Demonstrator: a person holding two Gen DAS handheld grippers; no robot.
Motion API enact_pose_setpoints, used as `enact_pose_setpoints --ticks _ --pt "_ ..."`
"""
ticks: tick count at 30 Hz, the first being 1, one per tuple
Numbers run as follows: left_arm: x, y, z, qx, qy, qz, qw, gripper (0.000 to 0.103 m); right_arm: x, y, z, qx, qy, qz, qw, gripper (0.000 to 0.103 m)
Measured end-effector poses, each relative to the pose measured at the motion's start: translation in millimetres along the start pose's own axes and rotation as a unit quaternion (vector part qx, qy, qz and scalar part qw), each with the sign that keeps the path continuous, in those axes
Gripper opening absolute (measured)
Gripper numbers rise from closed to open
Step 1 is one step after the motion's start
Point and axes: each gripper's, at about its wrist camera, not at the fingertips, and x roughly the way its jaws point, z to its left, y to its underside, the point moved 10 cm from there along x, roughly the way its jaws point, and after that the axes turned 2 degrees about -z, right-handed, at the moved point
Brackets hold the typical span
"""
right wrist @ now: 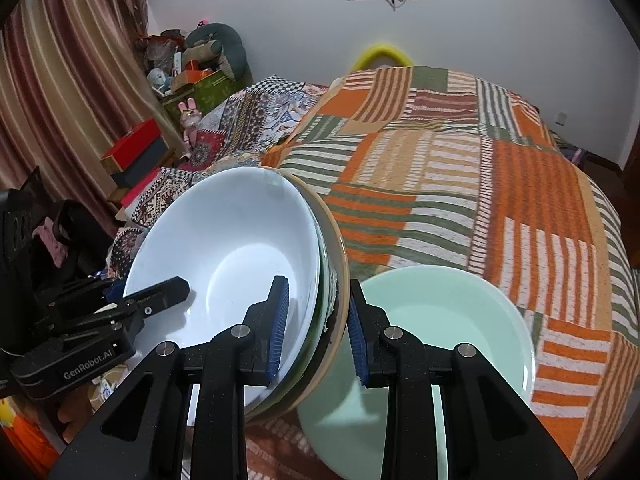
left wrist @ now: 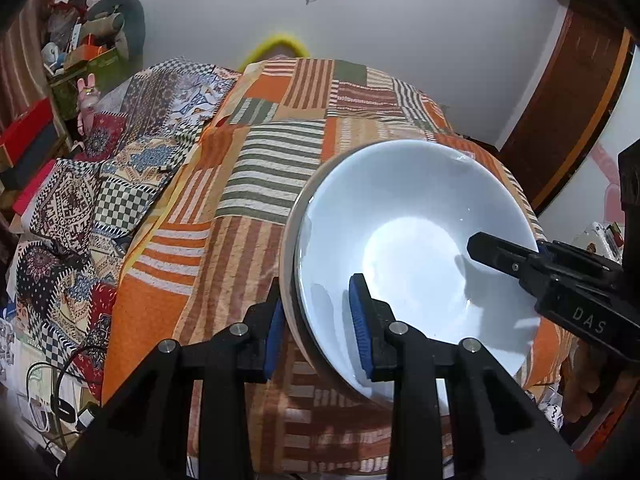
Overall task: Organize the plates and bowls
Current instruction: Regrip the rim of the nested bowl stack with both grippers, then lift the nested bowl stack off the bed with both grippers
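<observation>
We judge the stacked dishes (right wrist: 256,248) heavy, slick, breakable; both grippers (left wrist: 320,328) (right wrist: 316,332) pinch opposite rims between their fingers.

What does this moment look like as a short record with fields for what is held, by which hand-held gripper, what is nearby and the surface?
held: stack of nested dishes, white bowl on top, tilted
left hand-held gripper: clamped on the stack's rim, one pad inside the white bowl, one outside
right hand-held gripper: clamped on the opposite rim, same way
nearby: pale green bowl, beside the stack in the right wrist view
surface: bed with patchwork striped blanket
</observation>
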Motion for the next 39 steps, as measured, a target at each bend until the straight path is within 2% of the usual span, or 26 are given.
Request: enact_pose_setpoints --ticks 5,6,7,8,9,10,11,12,14,17,18,21,24,26,28,32,36,39 --pt "1 -1 -16 0.016 0.0 -0.001 0.9999 0.031 -11 3 -13 0.005 0.01 -0.006 1.0 0.026" --pt "-2 -4 -19 0.023 -0.005 -0.014 0.9996 0.029 -13 4 -14 0.005 0.011 -0.007 1.0 0.026" --pt "-8 -9 -25 0.037 -0.004 -0.033 0.9988 0.011 -16 4 -15 0.004 0.011 -0.009 1.0 0.025" --pt "-18 -14 -46 0.061 0.038 -0.045 0.9964 0.003 -20 4 -15 -0.001 0.009 -0.014 1.0 0.021" --pt "-28 -16 -72 0.083 0.09 -0.042 0.9916 0.003 -23 4 -12 -0.01 0.003 -0.017 1.0 0.021" --pt "-33 -19 -86 0.103 0.087 -0.054 0.9893 0.003 -23 6 -2 -0.025 -0.015 -0.011 1.0 0.022" --pt "-35 -25 -92 0.122 0.053 -0.077 0.9881 0.003 -21 9 9 -0.048 -0.012 -0.007 0.999 0.022" --pt "-28 -28 -88 0.125 0.025 -0.078 0.9888 0.003 -18 12 18 -0.073 -0.003 -0.009 0.997 0.022" --pt "1 -25 -59 0.062 0.023 -0.03 0.9973 0.003 -7 19 27 -0.105 0.013 -0.008 0.994 0.021" --pt "10 -18 -13 0.001 0.01 -0.01 0.9999 0.003 7 21 23 -0.097 0.006 0.003 0.995 0.021" --pt "7 -15 -2 -0.012 0.016 -0.008 0.9998 0.003 9 20 21 -0.096 0.006 0.004 0.995 0.021" --pt "-4 -9 21 -0.012 -0.007 -0.019 0.9997 0.003 15 15 19 -0.094 0.006 0.004 0.996 0.021" --pt "-7 7 31 -0.01 -0.001 -0.008 0.9999 0.011 17 15 24 -0.089 0.002 0.006 0.996 0.022" --pt "-3 14 34 -0.005 -0.002 0.001 1.0 0.03 19 16 30 -0.088 -0.005 0.007 0.996 0.024" --pt "2 26 39 -0.006 -0.005 0.007 0.9999 0.04 25 21 34 -0.098 -0.002 0.016 0.995 0.023" --pt "18 40 58 -0.024 -0.013 0.026 0.9993 0.041 30 27 31 -0.094 -0.006 0.028 0.995 0.024" --pt "34 57 76 -0.076 0.008 0.055 0.9955 0.041 30 26 34 -0.103 -0.001 0.031 0.994 0.024" --pt "38 65 79 -0.092 0.026 0.061 0.9936 0.041 29 26 33 -0.101 0.0 0.031 0.994 0.024"
